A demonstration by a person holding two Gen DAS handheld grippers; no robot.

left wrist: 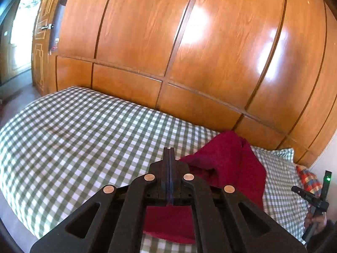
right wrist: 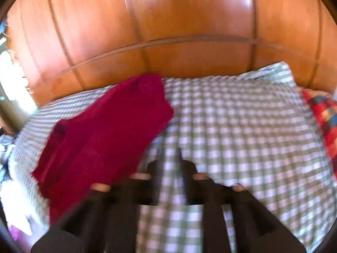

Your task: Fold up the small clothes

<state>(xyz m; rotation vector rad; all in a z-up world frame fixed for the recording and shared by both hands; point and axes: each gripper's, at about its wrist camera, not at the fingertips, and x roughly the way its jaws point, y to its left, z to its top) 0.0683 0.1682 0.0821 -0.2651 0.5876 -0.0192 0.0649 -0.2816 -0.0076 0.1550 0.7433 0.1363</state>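
lifting red cloth [left wrist: 227, 160], l gripper [left wrist: 169, 148] jaws shut.

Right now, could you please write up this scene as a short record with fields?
surface: bed with green and white checked sheet
garment: dark red cloth, lifted off the sheet, hanging rumpled
left gripper: shut, red cloth showing under its jaws; a grip looks likely
right gripper: blurred, jaws apart, only sheet between them
backdrop: glossy wooden wardrobe panels
other: multicoloured checked fabric at the bed's right edge
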